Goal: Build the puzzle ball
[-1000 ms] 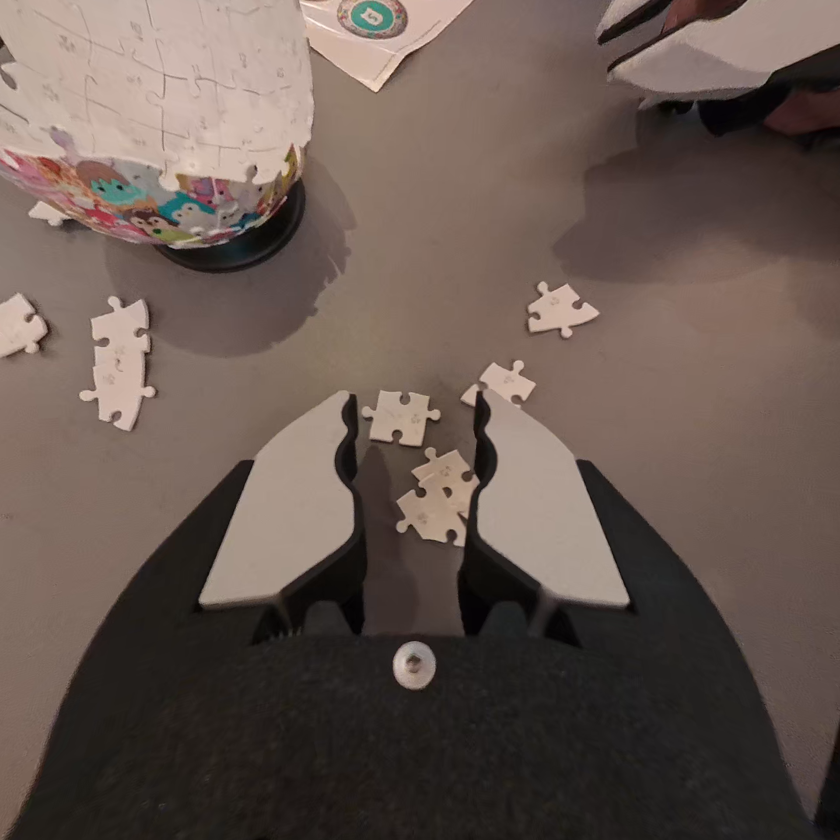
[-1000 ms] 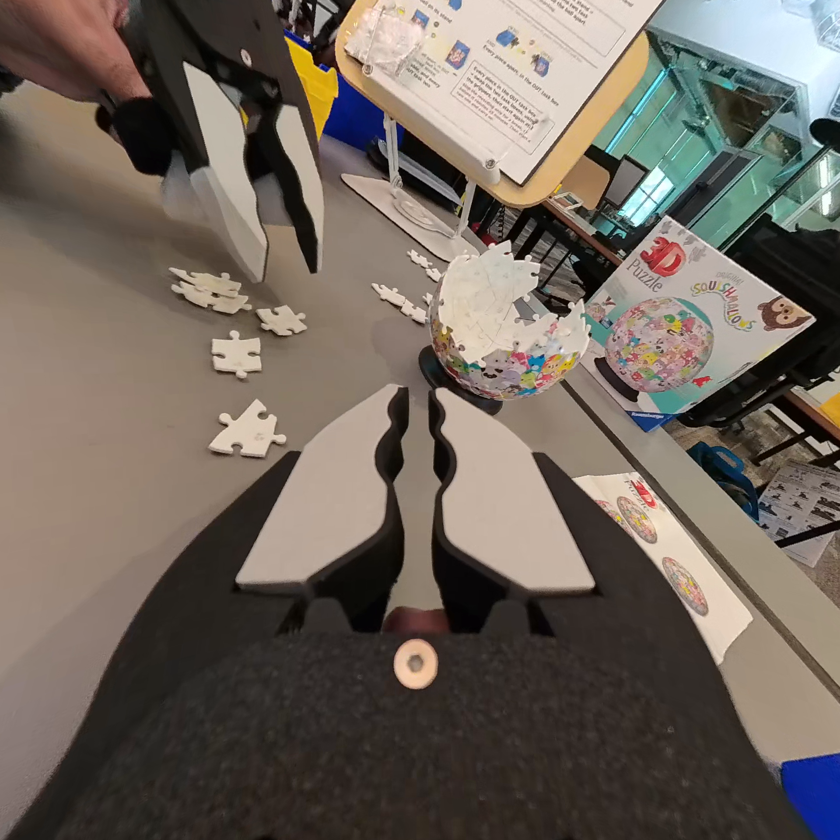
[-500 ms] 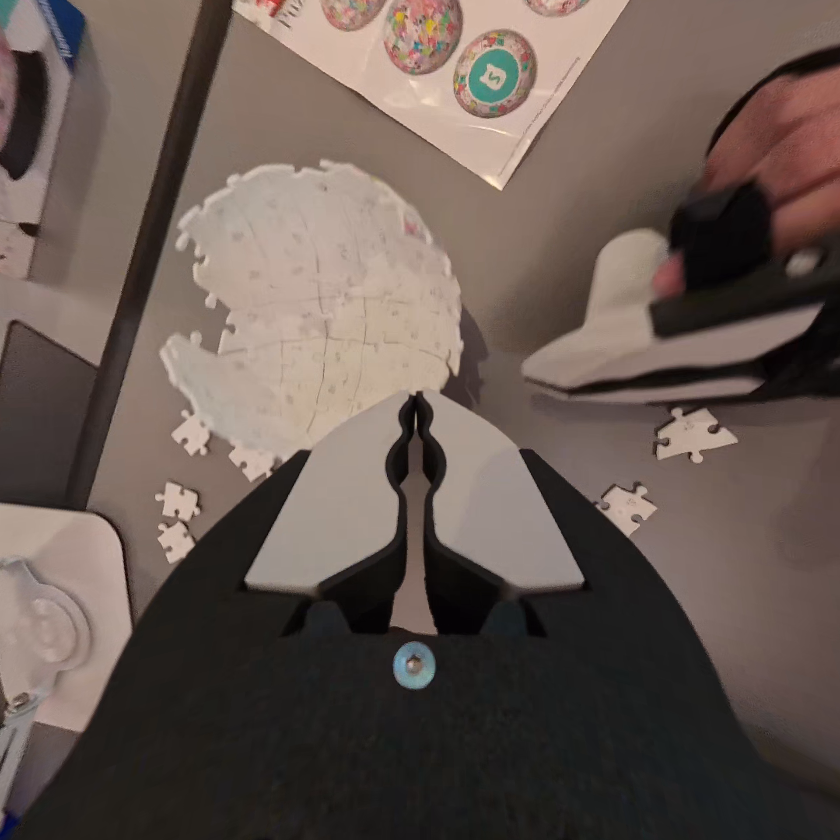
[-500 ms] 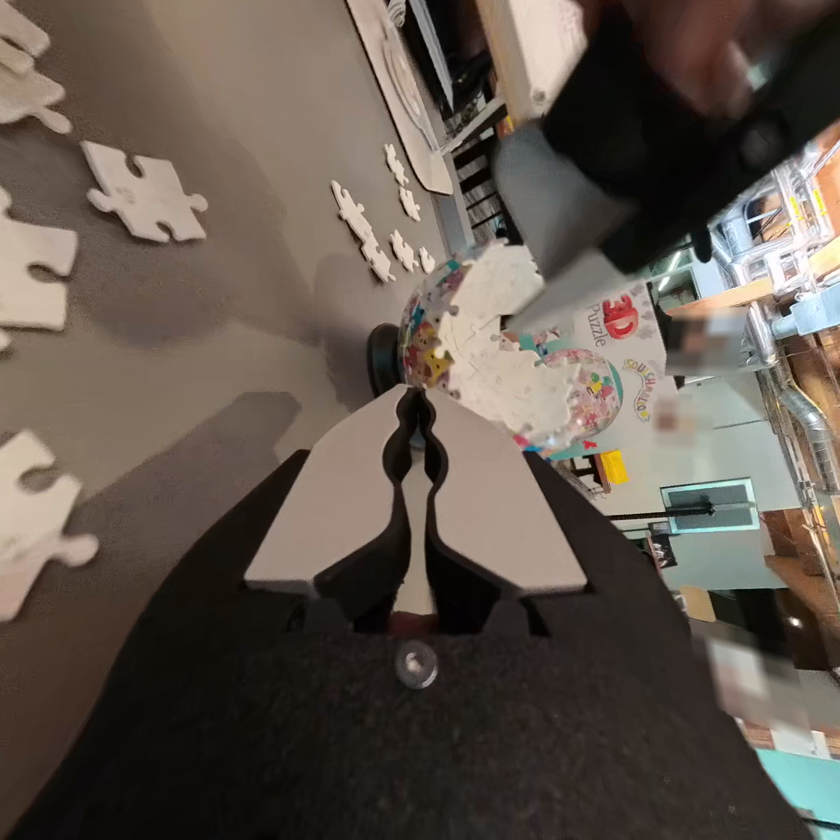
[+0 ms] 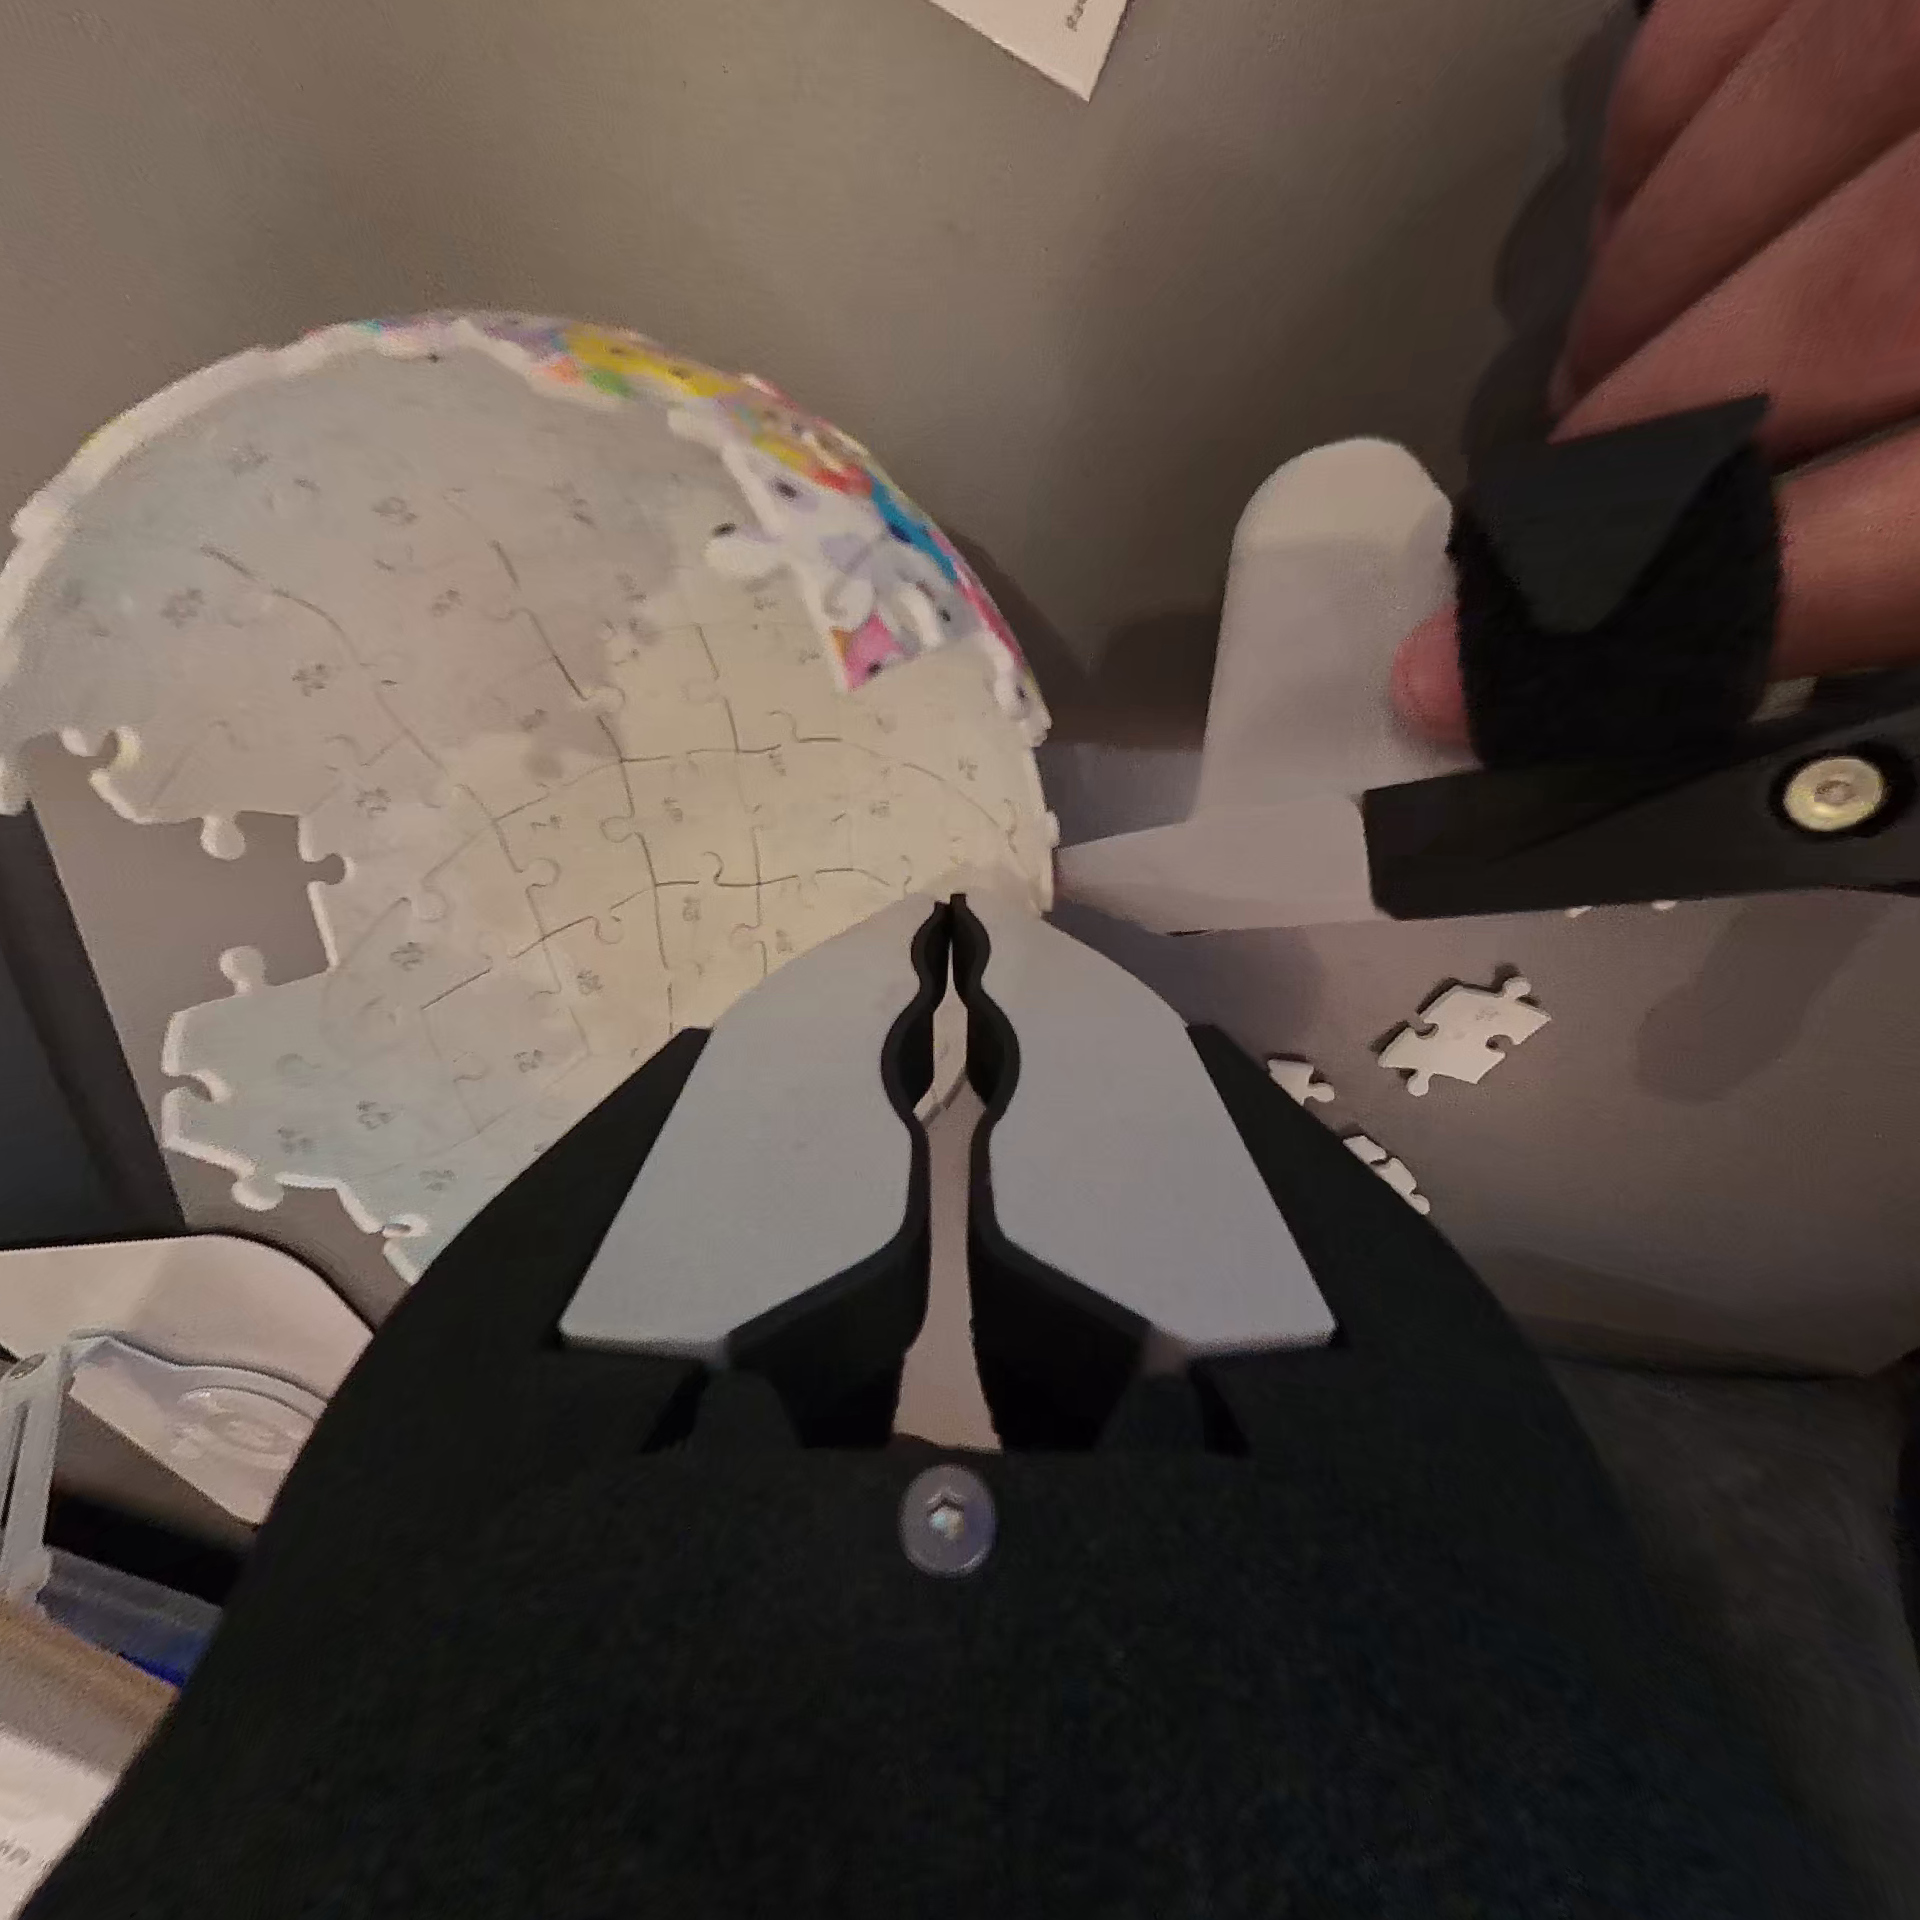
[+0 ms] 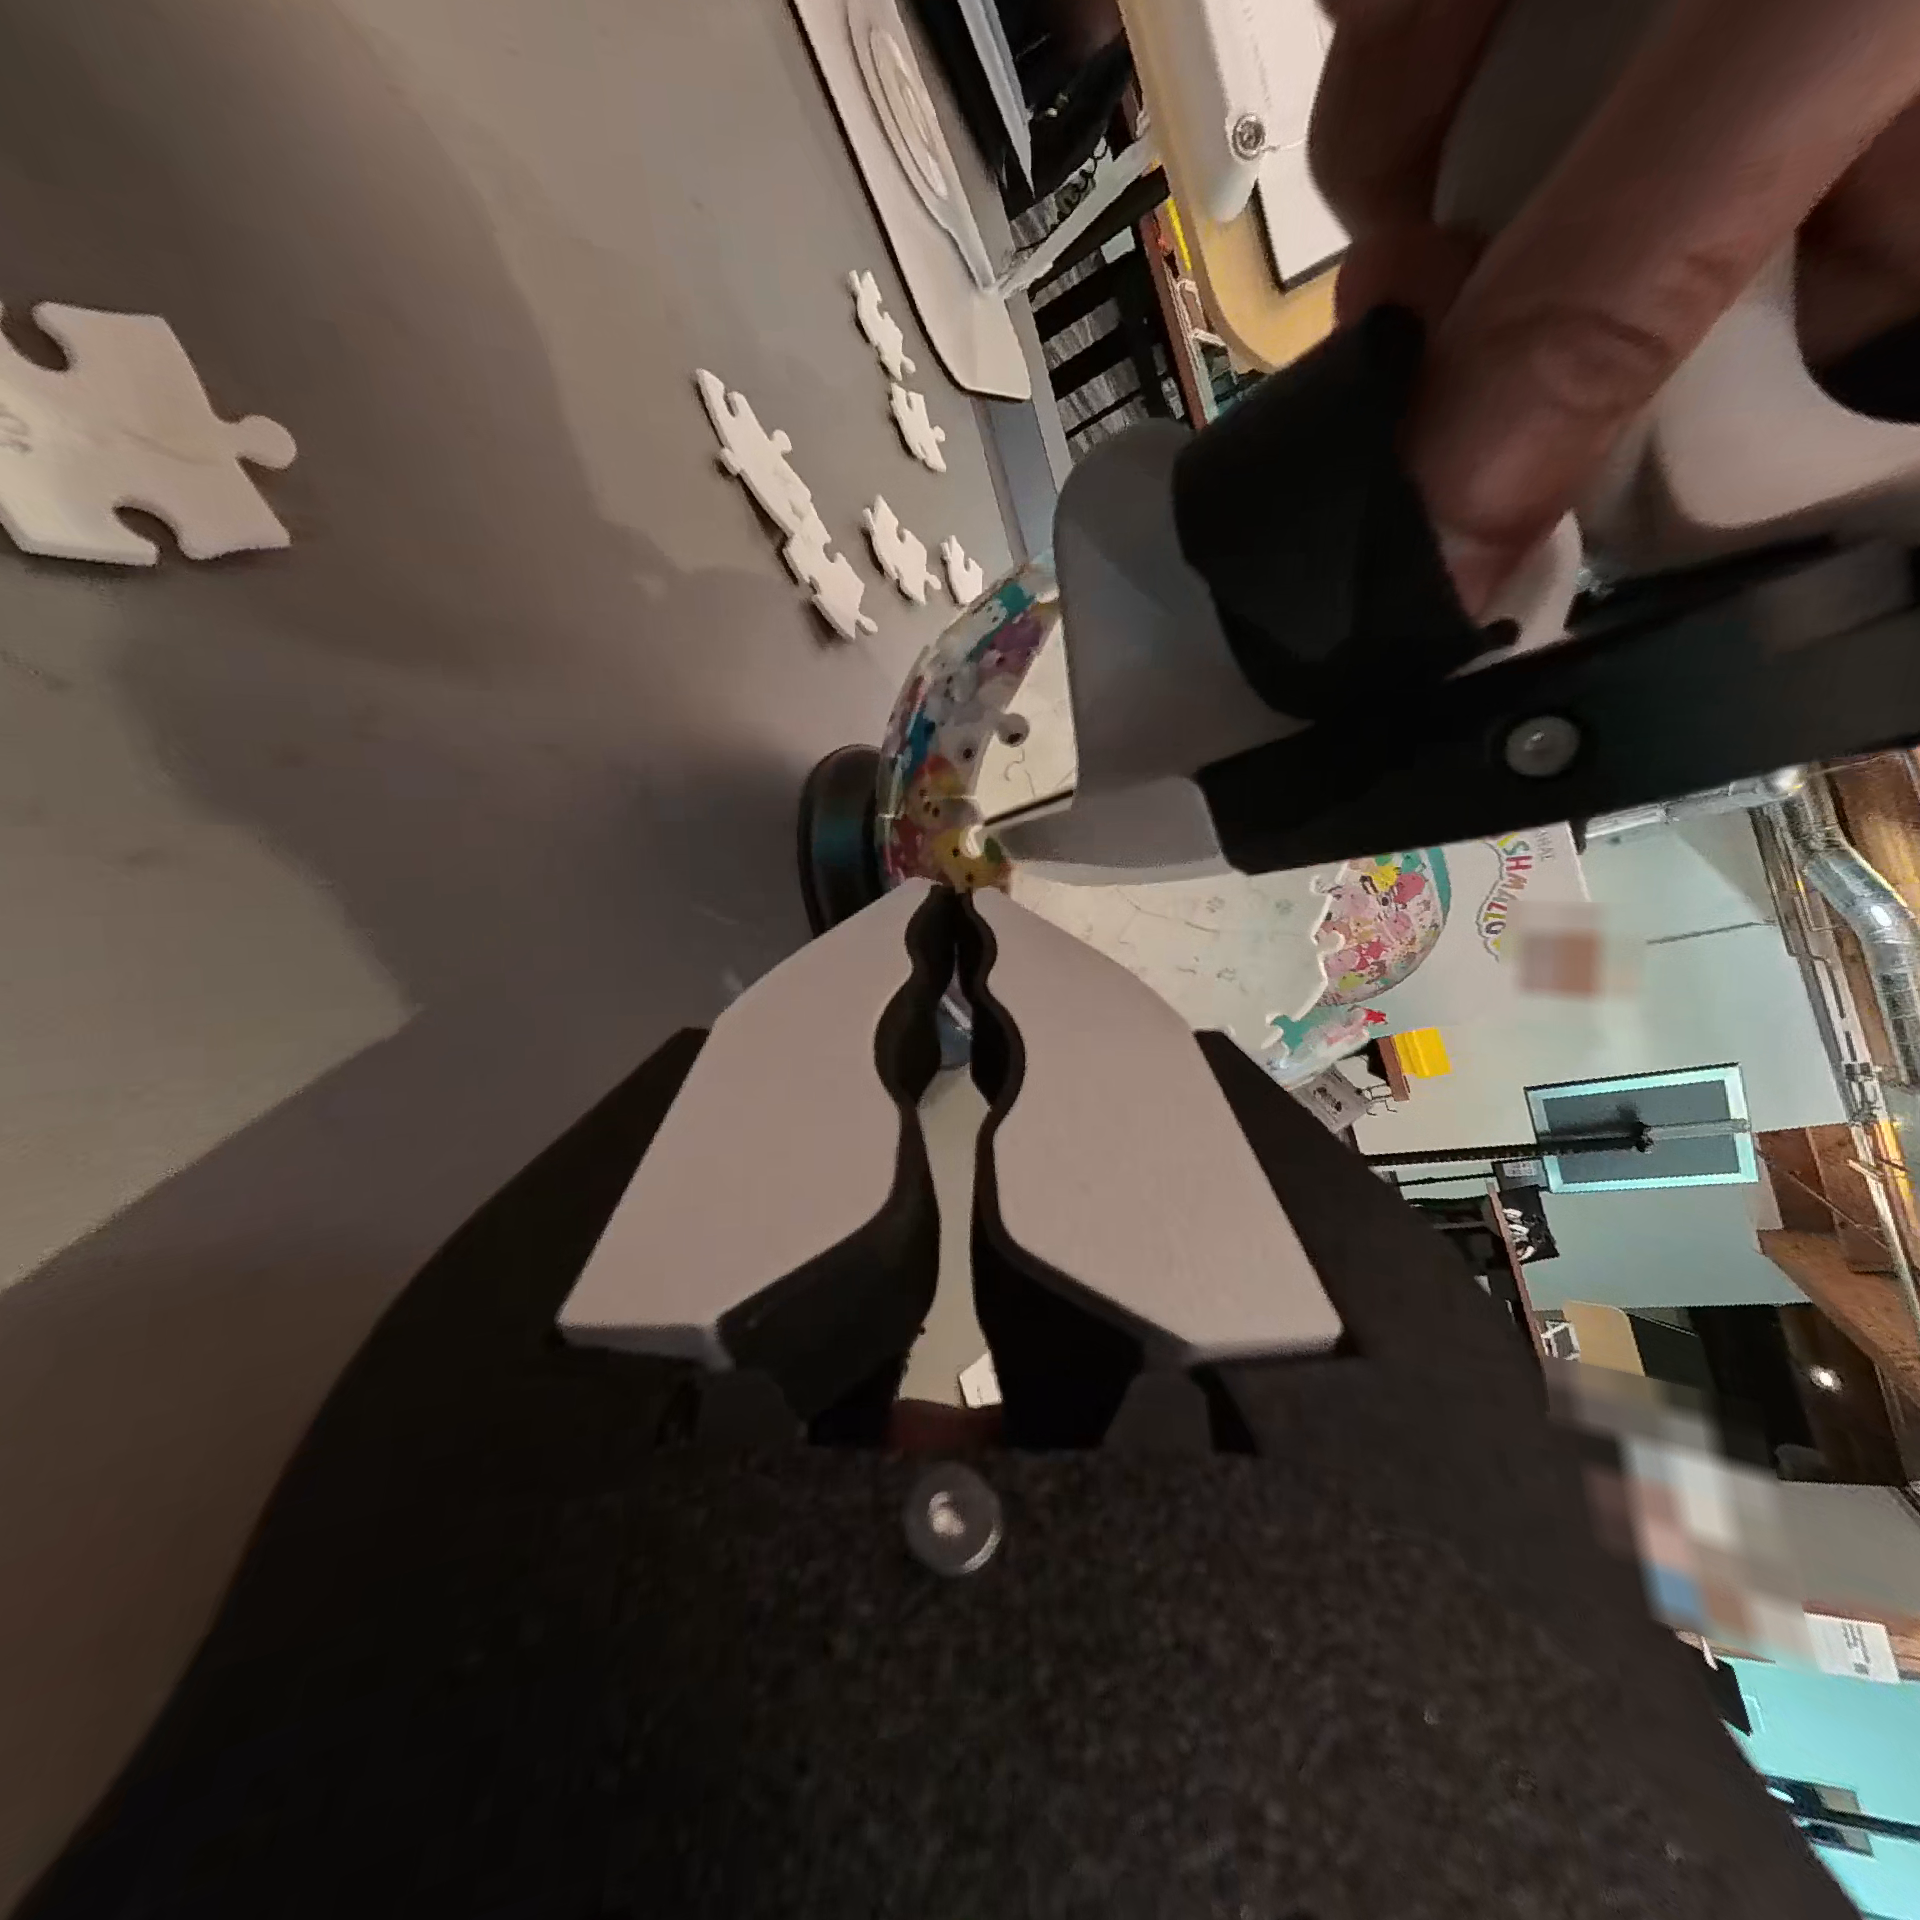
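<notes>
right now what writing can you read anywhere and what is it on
I don't quote writing; these things bear it.
Puzzle box: large coloured lettering, partly hidden.
Puzzle ball: small marks on its white faces, blurred.
Paper sheet: tiny print, too small.
Loose puzzle piece: faint mark, unreadable.

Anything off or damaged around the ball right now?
No damage visible. The puzzle ball is only a partial shell with a jagged open rim, and loose pieces lie scattered face-down on the table. Both grippers, left and right, are shut at its edge.
</notes>
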Motion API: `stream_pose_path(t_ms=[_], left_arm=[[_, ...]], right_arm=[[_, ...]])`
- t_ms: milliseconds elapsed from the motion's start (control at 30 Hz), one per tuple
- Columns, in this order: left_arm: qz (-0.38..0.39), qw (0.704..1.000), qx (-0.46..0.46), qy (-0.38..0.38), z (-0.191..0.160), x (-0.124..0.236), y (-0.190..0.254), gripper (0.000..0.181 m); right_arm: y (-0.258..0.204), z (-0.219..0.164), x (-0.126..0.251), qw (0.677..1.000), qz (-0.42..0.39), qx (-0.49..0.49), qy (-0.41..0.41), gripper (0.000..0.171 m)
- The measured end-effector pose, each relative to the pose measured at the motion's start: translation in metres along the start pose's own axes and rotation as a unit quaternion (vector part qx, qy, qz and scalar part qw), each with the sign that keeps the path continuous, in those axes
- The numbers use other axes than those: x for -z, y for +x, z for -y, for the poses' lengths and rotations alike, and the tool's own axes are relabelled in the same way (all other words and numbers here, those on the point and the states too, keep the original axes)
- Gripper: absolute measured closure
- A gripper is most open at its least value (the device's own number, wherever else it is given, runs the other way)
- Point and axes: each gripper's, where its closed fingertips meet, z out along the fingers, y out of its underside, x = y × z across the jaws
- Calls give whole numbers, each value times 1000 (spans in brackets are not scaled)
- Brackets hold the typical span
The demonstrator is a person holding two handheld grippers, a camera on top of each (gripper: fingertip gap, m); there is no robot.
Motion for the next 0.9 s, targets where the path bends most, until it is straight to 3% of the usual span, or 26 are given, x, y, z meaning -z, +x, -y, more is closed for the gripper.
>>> stream_pose_path(t_ms=[667, 767, 900], left_arm=[[6, 1000, 15, 5, -1, 7, -6, 181], [27, 998, 37, 46, -5, 26, -10, 181], [44, 980, 72, 180, -24, 61, 7, 178]], right_arm=[[-3, 1, 3, 1000, 9, -7, 9, 171], [-2, 3, 10, 1000, 9, -15, 21, 171], [10, 7, 41, 994, 5, -90, 66, 171]])
